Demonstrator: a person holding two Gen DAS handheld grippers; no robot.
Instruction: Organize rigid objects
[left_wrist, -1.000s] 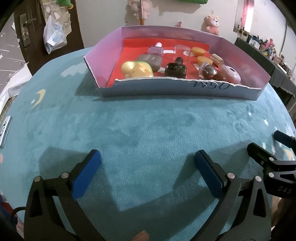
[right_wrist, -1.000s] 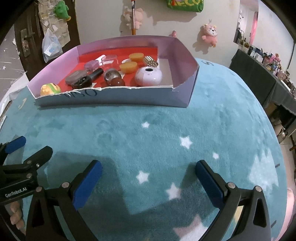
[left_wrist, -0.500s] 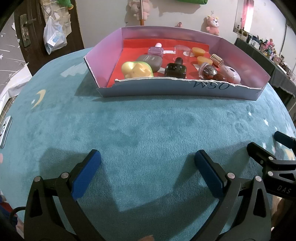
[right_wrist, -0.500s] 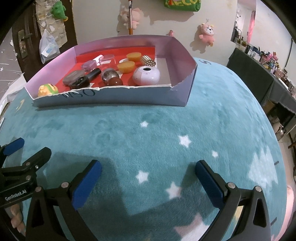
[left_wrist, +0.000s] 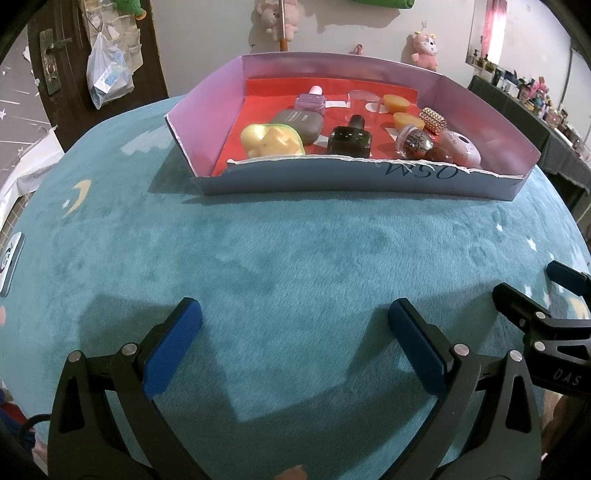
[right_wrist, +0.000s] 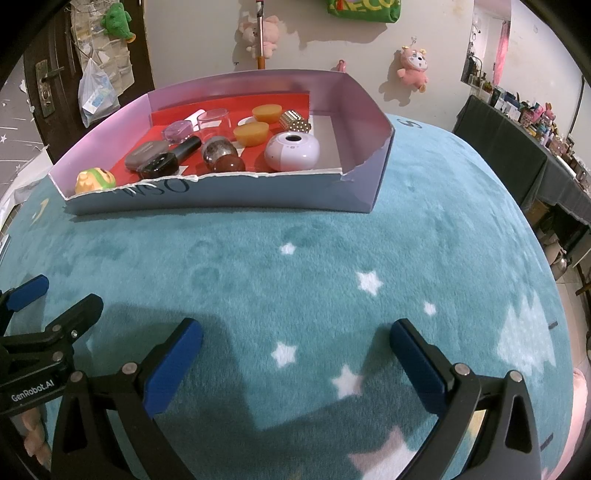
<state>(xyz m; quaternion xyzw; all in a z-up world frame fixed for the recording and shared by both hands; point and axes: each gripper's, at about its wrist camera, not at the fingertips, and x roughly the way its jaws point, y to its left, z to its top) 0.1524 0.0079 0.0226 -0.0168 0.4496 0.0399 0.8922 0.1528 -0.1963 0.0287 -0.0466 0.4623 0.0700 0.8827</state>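
A shallow cardboard box (left_wrist: 332, 182) (right_wrist: 229, 197) with a red floor stands at the far side of a teal star-patterned cloth. Inside it lie several small items: a yellow toy (left_wrist: 271, 139) (right_wrist: 94, 181), a grey case (left_wrist: 299, 122), a dark dropper bottle (left_wrist: 349, 138) (right_wrist: 168, 158), a white round device (right_wrist: 291, 151) (left_wrist: 461, 147), two orange cups (right_wrist: 251, 133) and a studded cylinder (right_wrist: 294, 122). My left gripper (left_wrist: 295, 317) and my right gripper (right_wrist: 295, 338) both hover low over the cloth well short of the box, open and empty.
The right gripper's fingers (left_wrist: 532, 314) show at the right edge of the left wrist view; the left gripper's fingers (right_wrist: 55, 325) show at the left of the right wrist view. A door with a hanging plastic bag (left_wrist: 107, 81) stands far left, and a cluttered dark table (right_wrist: 524, 147) far right.
The right wrist view has shifted slightly, with the box now a little further left and lower. Both grippers stay open and the items in the box have not moved.
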